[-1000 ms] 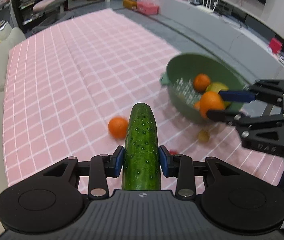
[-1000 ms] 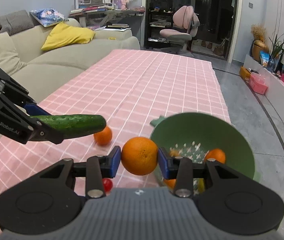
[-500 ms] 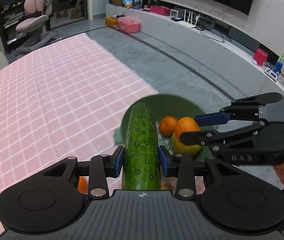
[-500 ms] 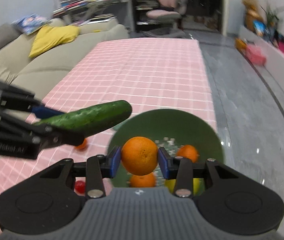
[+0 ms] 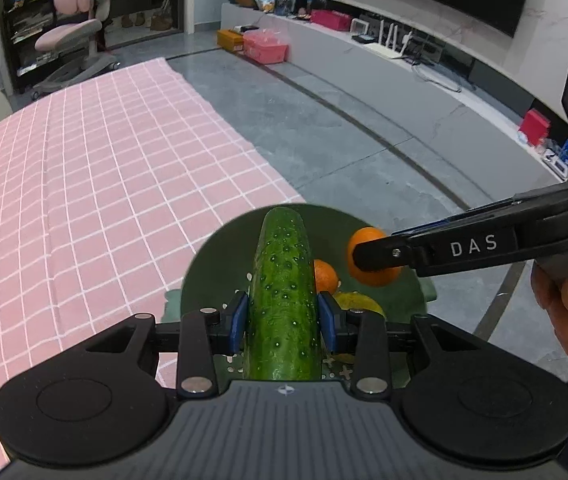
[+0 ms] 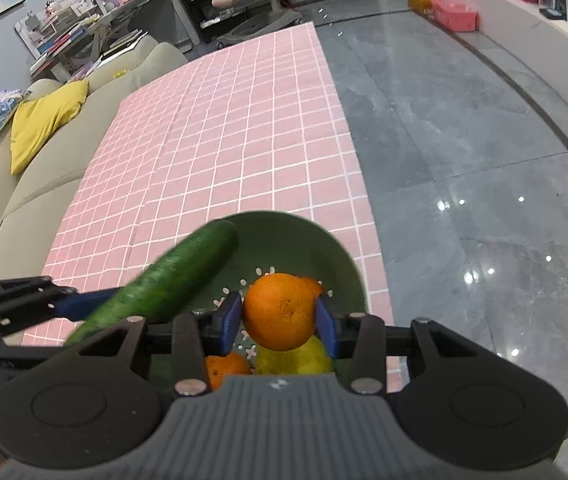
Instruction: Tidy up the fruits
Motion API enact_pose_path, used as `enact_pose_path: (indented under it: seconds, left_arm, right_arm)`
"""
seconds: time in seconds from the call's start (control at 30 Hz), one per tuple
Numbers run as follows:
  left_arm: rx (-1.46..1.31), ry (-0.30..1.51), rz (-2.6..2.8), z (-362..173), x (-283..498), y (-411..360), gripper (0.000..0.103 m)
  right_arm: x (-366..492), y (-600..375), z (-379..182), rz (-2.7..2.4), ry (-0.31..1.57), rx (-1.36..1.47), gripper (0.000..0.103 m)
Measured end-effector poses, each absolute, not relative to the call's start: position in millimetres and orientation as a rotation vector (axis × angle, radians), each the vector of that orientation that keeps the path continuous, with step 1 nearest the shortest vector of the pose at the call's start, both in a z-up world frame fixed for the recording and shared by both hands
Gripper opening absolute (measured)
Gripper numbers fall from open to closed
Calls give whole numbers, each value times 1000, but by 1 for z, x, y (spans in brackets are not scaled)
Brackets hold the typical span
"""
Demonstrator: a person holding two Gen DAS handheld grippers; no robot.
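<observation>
A: Count the items, nearest first.

B: One cucumber (image 5: 282, 300), dark green and bumpy, sits at lower centre of the left view, clamped between the blue pads of the left gripper (image 5: 282, 322). One orange (image 6: 278, 311), with dimpled skin, is gripped the same way by the right gripper (image 6: 278, 320) at lower centre of the right view. Both hang over one green bowl (image 6: 335, 256).

A: What is in the bowl?

B: Two smaller oranges (image 6: 226, 369) and one yellow fruit (image 6: 295, 358), partly hidden behind the held orange and the gripper body.

A: Surroundings?

B: The bowl stands at the near right edge of the pink checked cloth (image 6: 228, 140). The cucumber crosses the bowl's left side. A sofa (image 6: 0, 200) with one yellow cushion (image 6: 44, 120) lies at upper left.
</observation>
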State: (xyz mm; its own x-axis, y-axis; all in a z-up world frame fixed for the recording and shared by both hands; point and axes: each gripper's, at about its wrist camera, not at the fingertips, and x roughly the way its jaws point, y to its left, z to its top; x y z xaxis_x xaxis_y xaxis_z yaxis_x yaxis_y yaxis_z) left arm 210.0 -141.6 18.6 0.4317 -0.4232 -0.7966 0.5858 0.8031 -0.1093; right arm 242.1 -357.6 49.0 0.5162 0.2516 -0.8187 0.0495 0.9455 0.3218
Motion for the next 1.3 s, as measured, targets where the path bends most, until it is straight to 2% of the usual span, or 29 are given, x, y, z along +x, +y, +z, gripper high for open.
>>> enact_pose_path:
  seconds: [0.57, 0.83, 0.97, 1.1, 1.3]
  left_arm:
    - [177, 944, -546, -22, 213, -144, 42]
    - [159, 962, -535, -28, 215, -139, 42]
    - [156, 911, -516, -11, 216, -133, 59]
    - [163, 878, -506, 5, 210, -121, 60]
    - [105, 856, -453, 24, 190, -78, 68]
  right_arm:
    - [280, -331, 13, 156, 1116, 364, 38]
    - [282, -322, 8, 160, 1125, 358, 42]
    - [282, -325, 10, 149, 1113, 376, 42]
    - [279, -334, 16, 135, 1089, 402, 42]
    - [271, -340, 32, 153, 1022, 408, 43]
